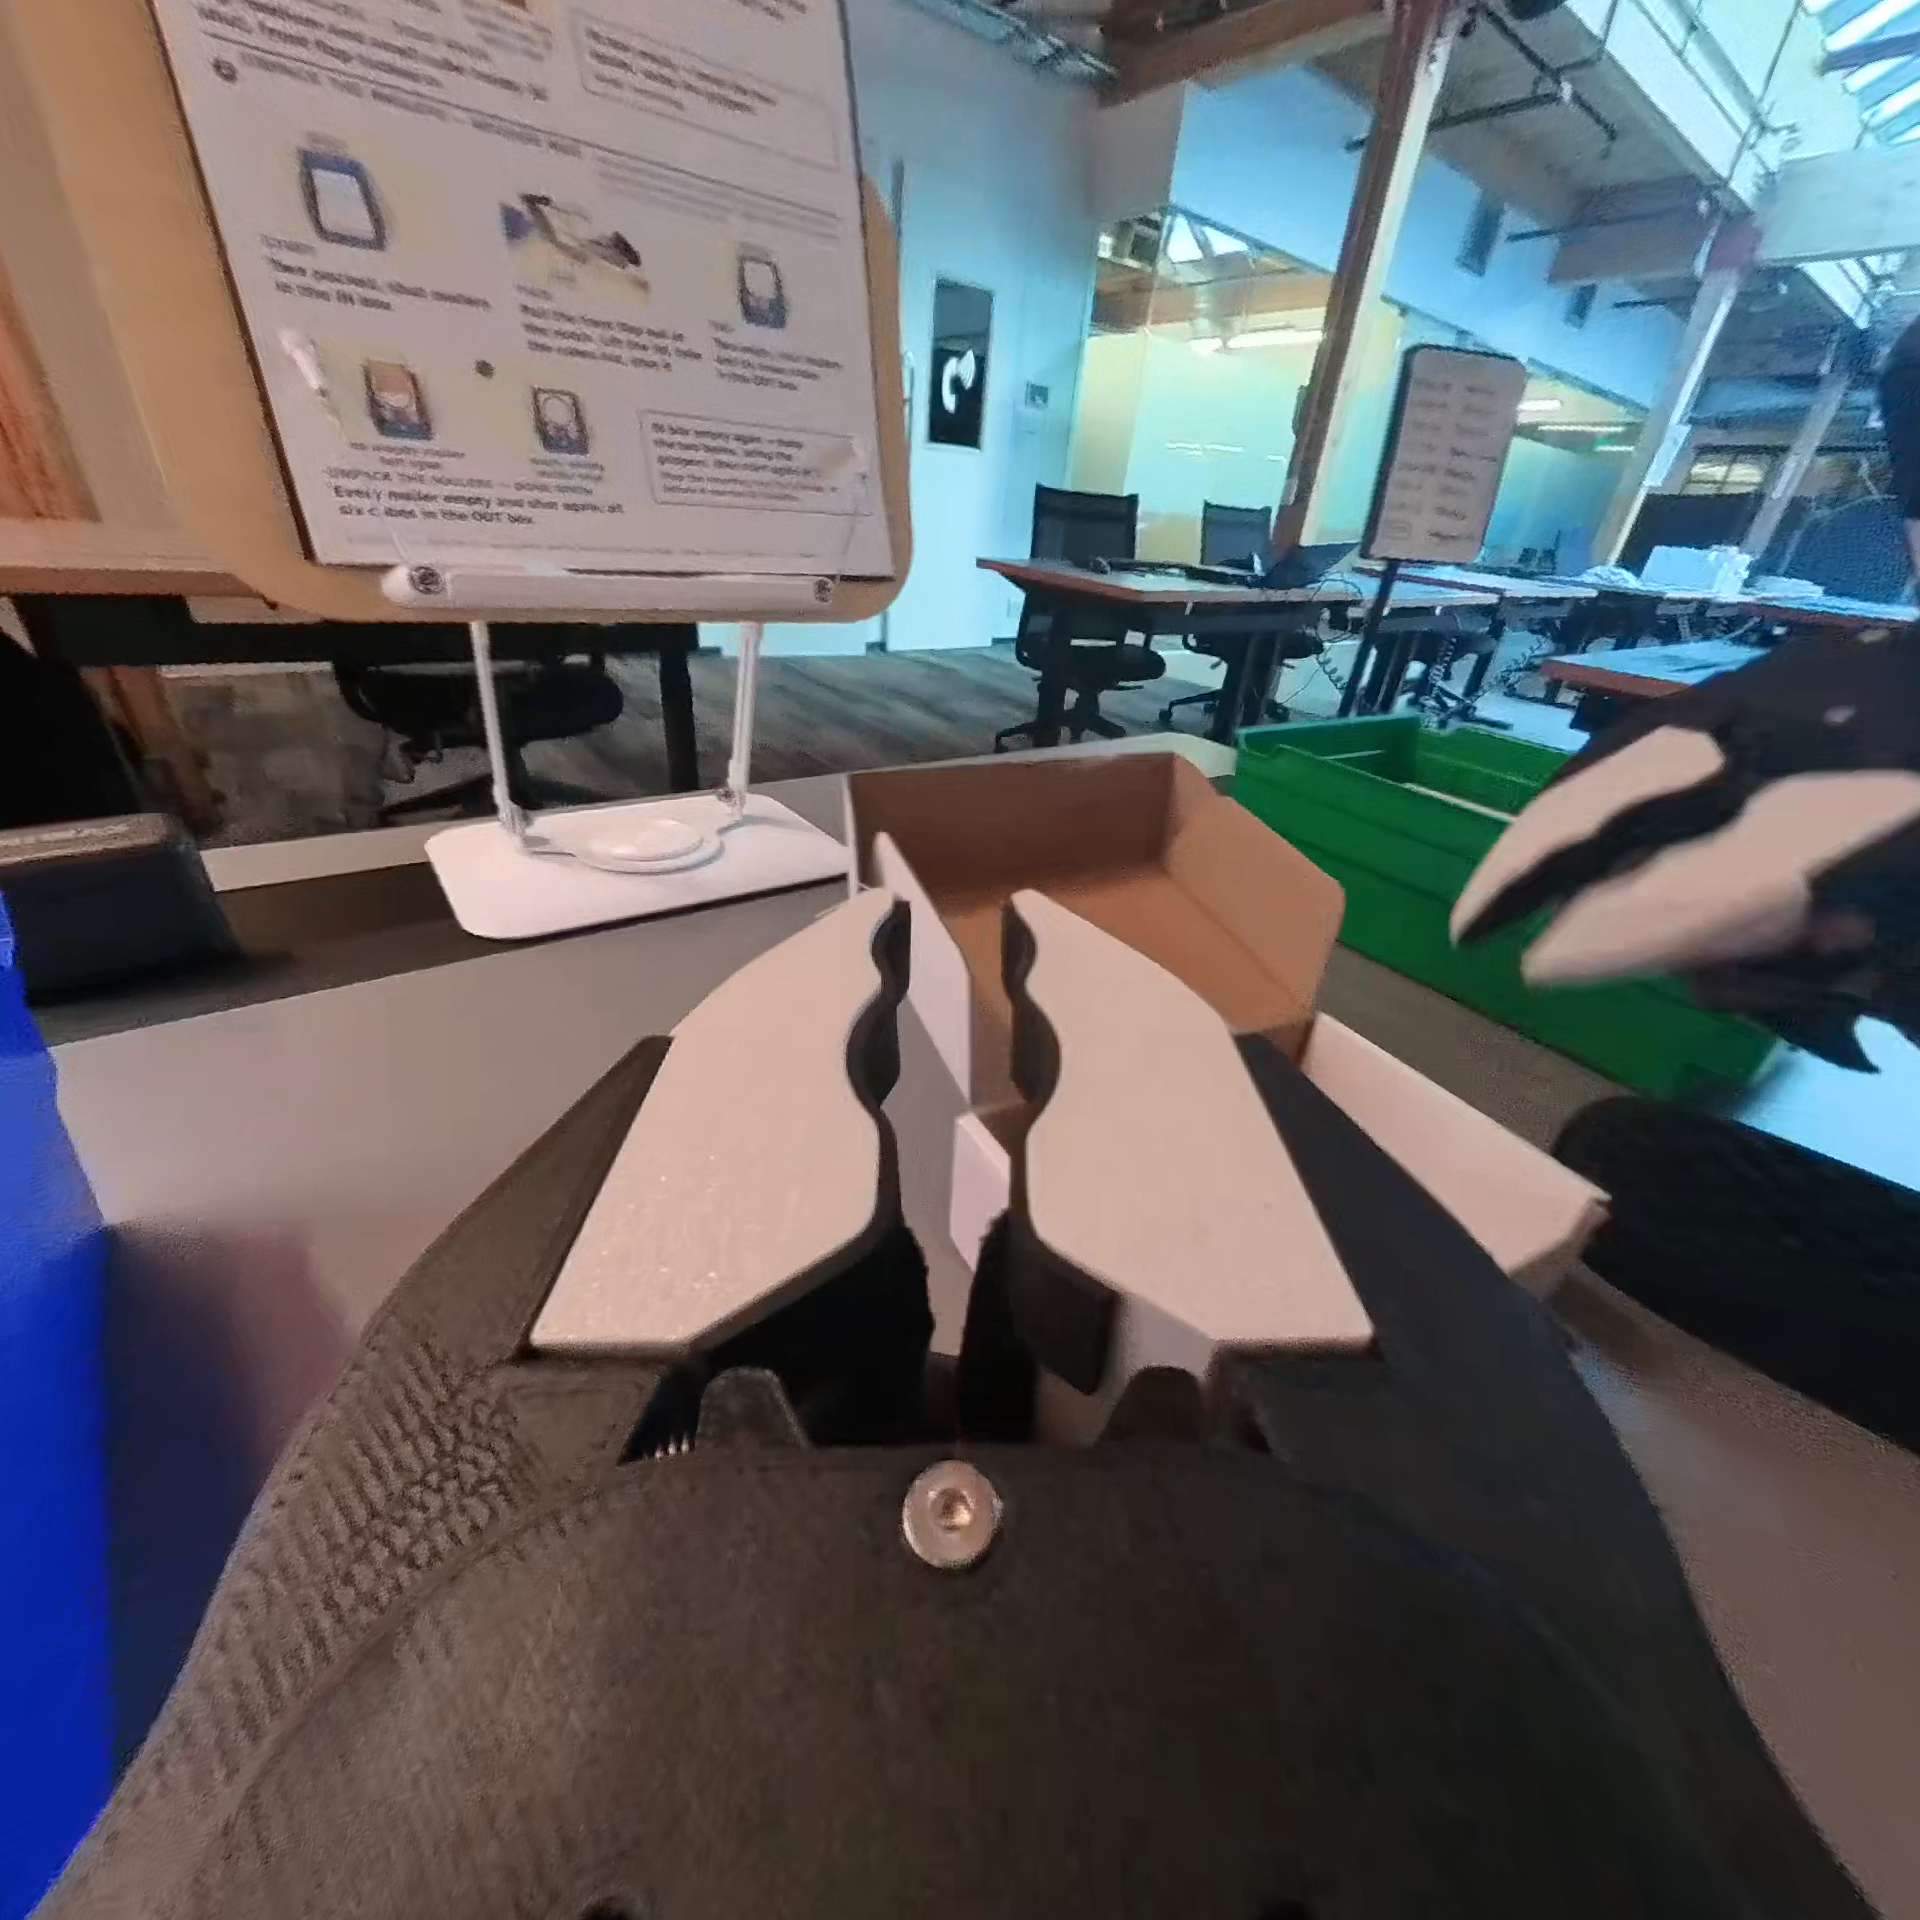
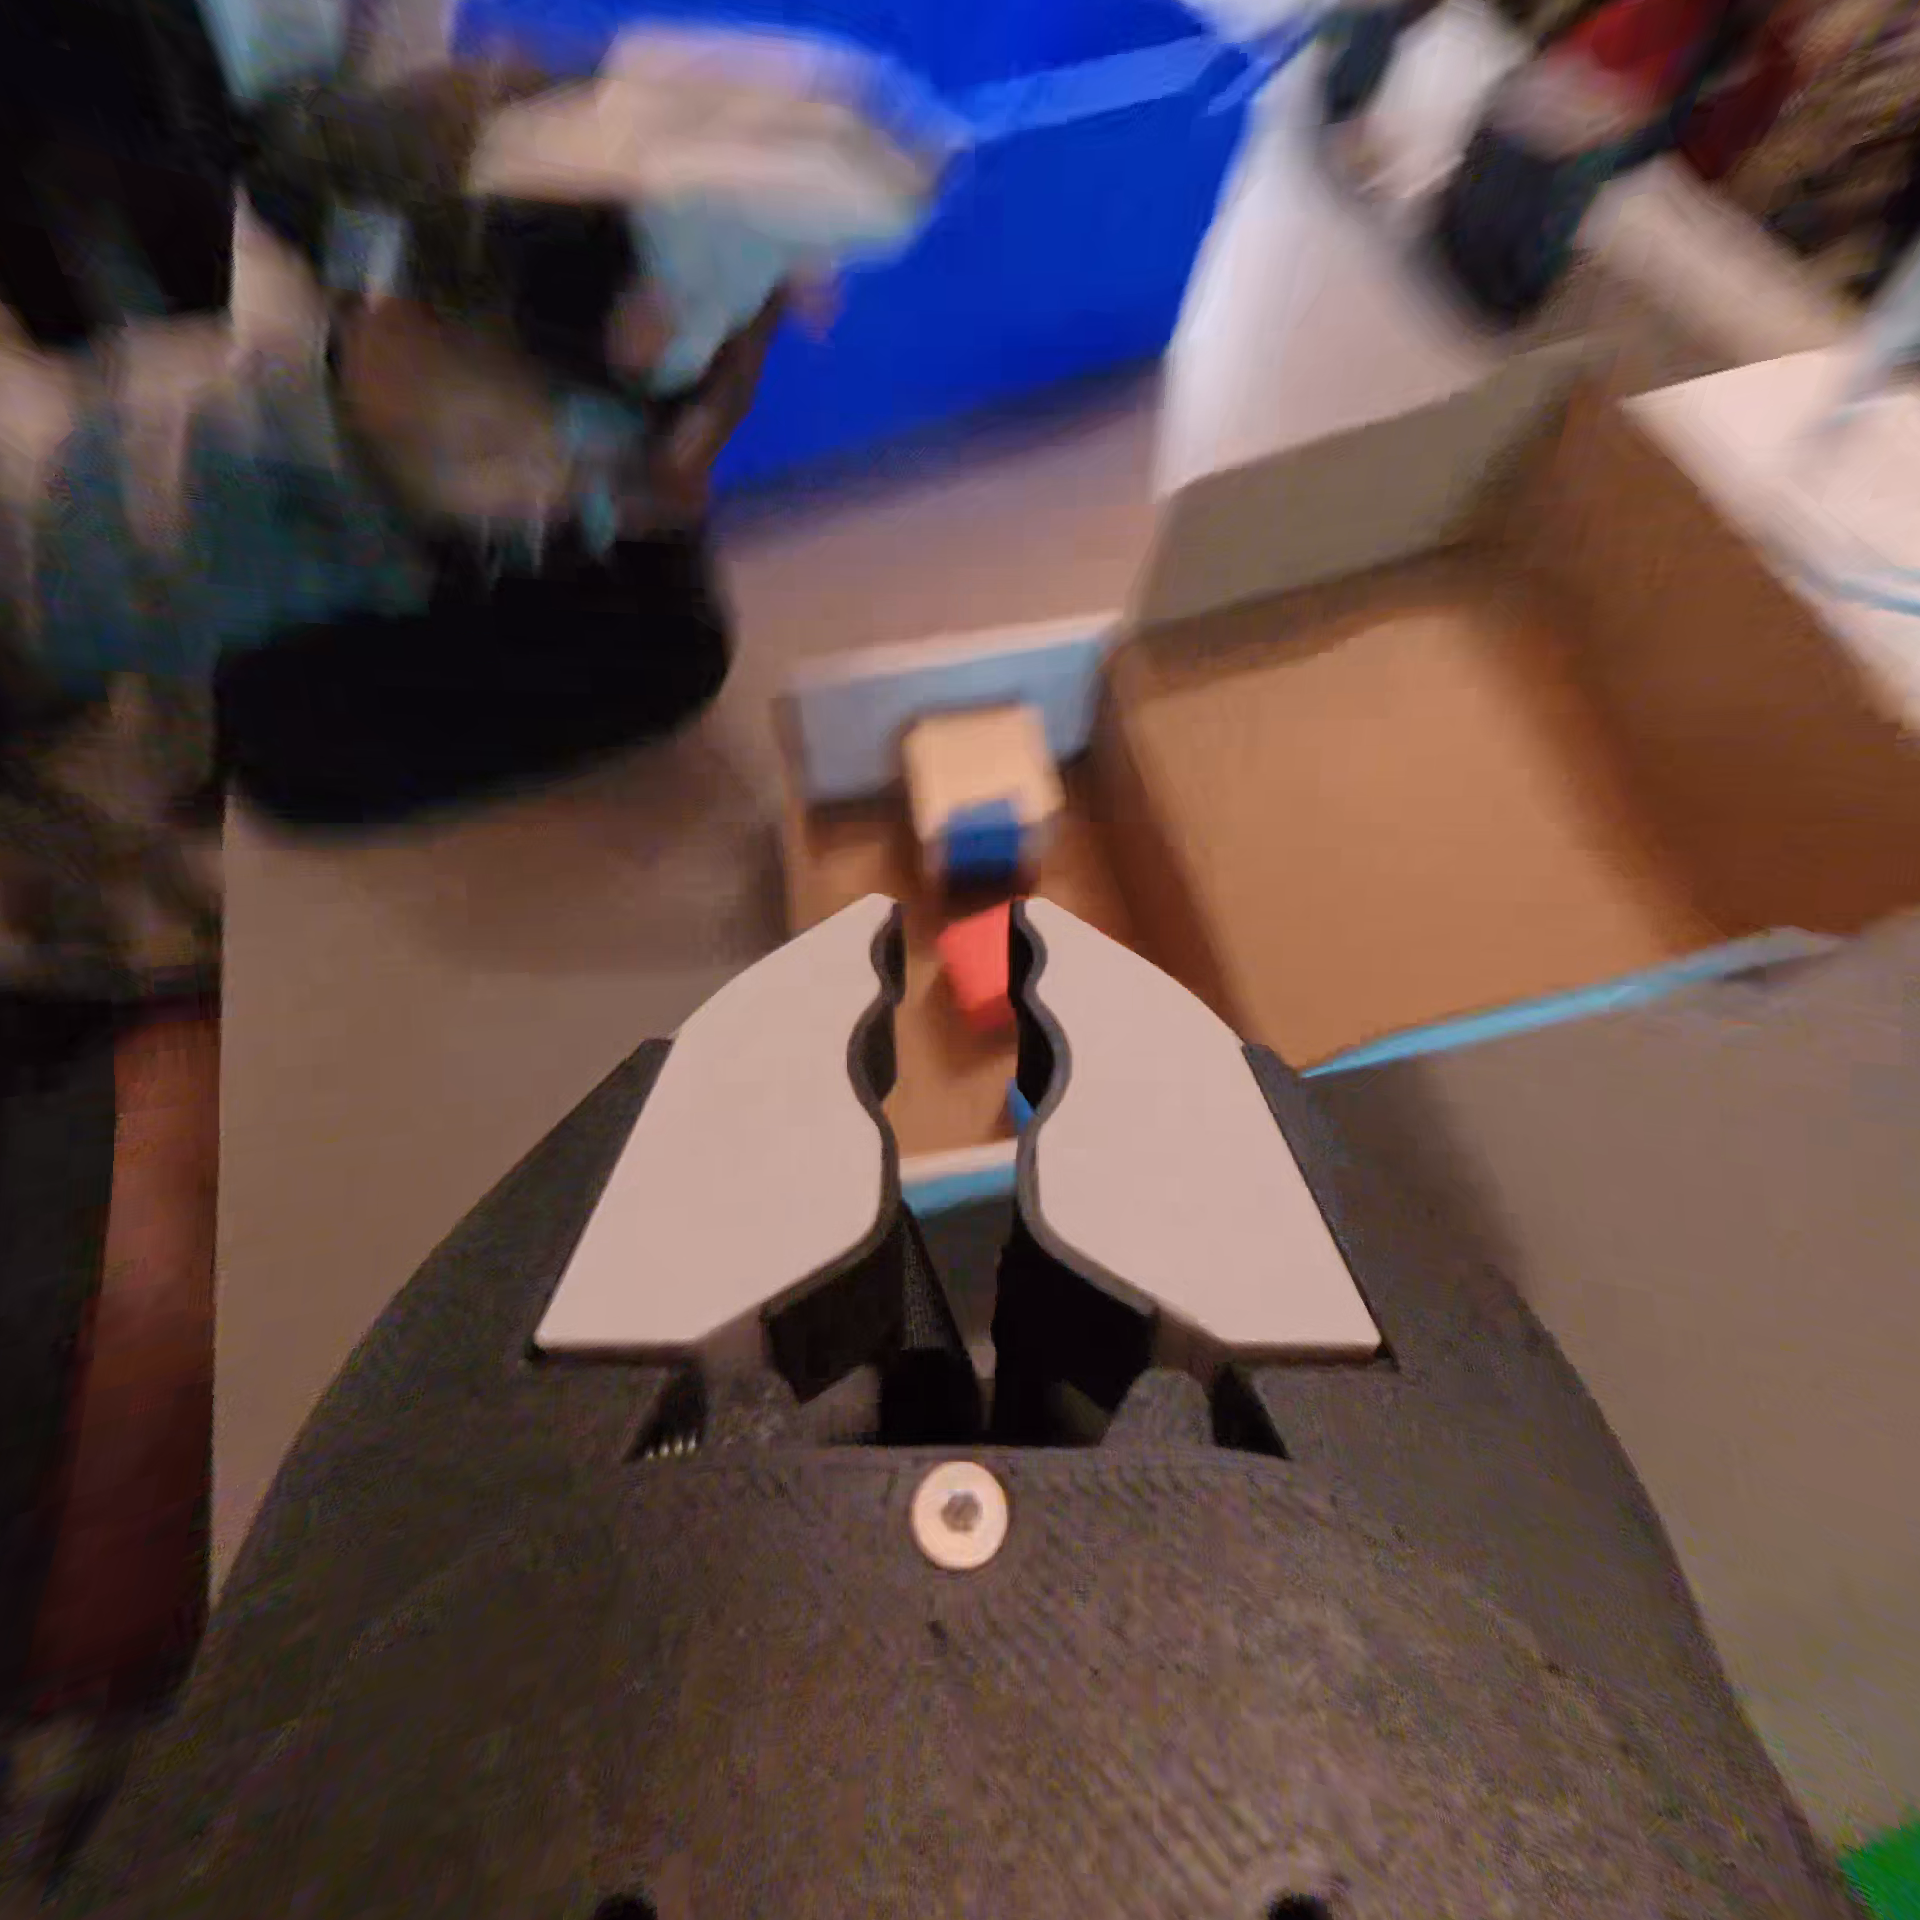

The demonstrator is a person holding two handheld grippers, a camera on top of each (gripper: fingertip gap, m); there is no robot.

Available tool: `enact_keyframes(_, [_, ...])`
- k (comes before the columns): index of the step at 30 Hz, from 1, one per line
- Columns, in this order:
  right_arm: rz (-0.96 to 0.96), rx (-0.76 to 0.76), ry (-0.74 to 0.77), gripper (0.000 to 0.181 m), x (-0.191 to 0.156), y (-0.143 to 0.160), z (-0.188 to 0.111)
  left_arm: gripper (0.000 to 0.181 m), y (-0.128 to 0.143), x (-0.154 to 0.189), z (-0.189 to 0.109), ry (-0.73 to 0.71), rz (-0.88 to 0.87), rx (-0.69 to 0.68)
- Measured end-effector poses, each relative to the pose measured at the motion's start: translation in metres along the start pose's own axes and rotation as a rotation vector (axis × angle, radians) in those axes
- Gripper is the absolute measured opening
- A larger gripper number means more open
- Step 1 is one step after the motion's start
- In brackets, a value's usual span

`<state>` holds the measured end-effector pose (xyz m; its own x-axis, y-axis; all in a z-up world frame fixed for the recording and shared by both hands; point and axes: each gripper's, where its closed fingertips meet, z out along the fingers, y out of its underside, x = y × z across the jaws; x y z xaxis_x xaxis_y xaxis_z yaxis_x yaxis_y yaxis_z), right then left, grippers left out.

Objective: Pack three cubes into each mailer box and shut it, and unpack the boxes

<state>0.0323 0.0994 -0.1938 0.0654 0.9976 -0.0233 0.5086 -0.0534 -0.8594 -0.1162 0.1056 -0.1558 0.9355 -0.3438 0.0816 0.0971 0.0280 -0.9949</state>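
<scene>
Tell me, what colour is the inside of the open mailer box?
Brown cardboard inside the mailer box, clearest in the left wrist view.

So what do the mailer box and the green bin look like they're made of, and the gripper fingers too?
The mailer box looks like cardboard: matte brown inside, white outside, with thin folded flaps. The green bin seems to be moulded plastic, with a uniform colour, a slight sheen and ribbed walls. The left gripper has fingers with flat, matte, pale faces on black bodies with fine layered lines, probably 3D-printed plastic.
</scene>
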Motion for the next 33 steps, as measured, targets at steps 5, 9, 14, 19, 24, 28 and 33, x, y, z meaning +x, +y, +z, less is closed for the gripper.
enact_keyframes(5, [0.457, 0.339, 0.248, 0.006, 0.086, -0.014, -0.030, 0.016, 0.020, -0.019, 0.040, 0.025, -0.111, -0.169])
enact_keyframes(9, [0.507, 0.276, 0.353, 0.005, 0.109, 0.014, -0.021, 0.014, 0.047, -0.029, 0.069, 0.047, -0.203, -0.306])
enact_keyframes(14, [0.544, 0.240, 0.305, 0.004, 0.111, 0.025, -0.007, 0.009, 0.055, -0.021, 0.083, 0.140, -0.202, -0.336])
enact_keyframes(19, [0.498, 0.273, 0.252, 0.002, 0.100, 0.014, -0.007, 0.005, 0.048, -0.005, 0.074, 0.199, -0.185, -0.335])
enact_keyframes(24, [0.429, 0.296, 0.223, 0.000, 0.081, 0.002, -0.012, 0.001, 0.045, 0.012, 0.056, 0.245, -0.158, -0.322])
enact_keyframes(28, [0.331, 0.271, 0.235, 0.000, 0.060, 0.007, -0.012, 0.000, 0.049, 0.024, 0.033, 0.286, -0.089, -0.315])
enact_keyframes(33, [0.251, 0.206, 0.265, 0.000, 0.040, 0.027, -0.008, 0.001, 0.066, 0.039, 0.010, 0.327, -0.003, -0.354])
